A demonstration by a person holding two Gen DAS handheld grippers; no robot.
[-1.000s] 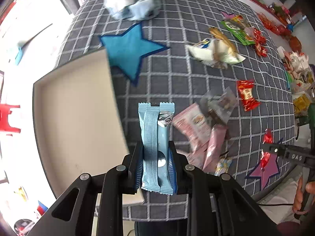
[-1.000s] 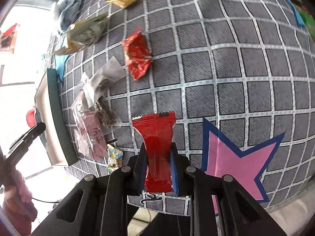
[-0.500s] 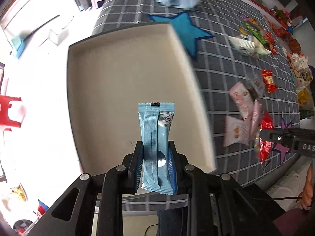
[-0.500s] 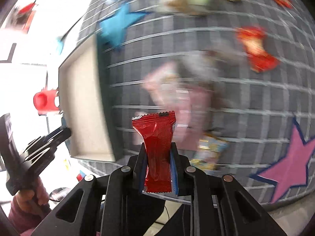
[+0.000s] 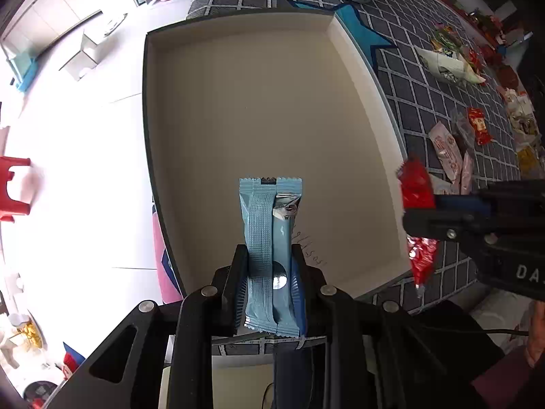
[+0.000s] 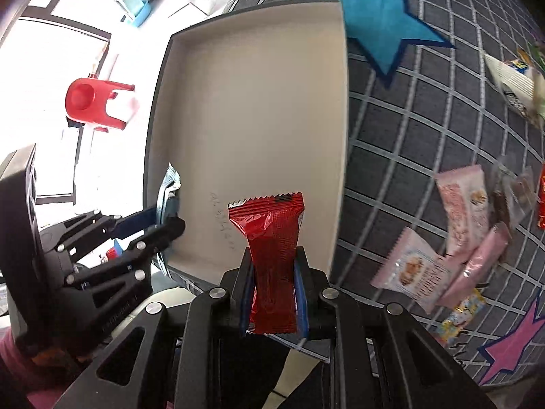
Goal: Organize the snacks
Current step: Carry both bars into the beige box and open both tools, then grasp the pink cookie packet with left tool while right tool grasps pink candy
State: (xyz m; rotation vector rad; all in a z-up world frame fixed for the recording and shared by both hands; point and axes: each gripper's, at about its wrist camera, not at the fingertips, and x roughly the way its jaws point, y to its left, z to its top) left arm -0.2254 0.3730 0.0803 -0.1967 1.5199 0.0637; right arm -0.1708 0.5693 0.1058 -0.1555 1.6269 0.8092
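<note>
My left gripper (image 5: 269,272) is shut on a light blue snack packet (image 5: 269,225) and hangs over the near part of a shallow beige tray (image 5: 259,109) with dark outer walls. My right gripper (image 6: 274,283) is shut on a red snack packet (image 6: 270,238) and hovers over the tray's (image 6: 255,109) near right corner. In the left wrist view the right gripper (image 5: 422,211) comes in from the right with the red packet (image 5: 417,187). The right wrist view shows the left gripper (image 6: 170,218) at the tray's left wall with the blue packet (image 6: 168,187). Nothing lies in the tray.
Pink snack packets (image 6: 460,238) and other wrappers lie on the grey checked cloth (image 6: 408,129) right of the tray. A blue star (image 6: 381,30) and a pink star (image 6: 511,344) mark the cloth. A red stool (image 6: 95,102) stands on the white floor to the left.
Both grippers have travelled left from over the cloth to over the tray, each still gripping its packet. The right gripper has rolled and come close beside the left one.
</note>
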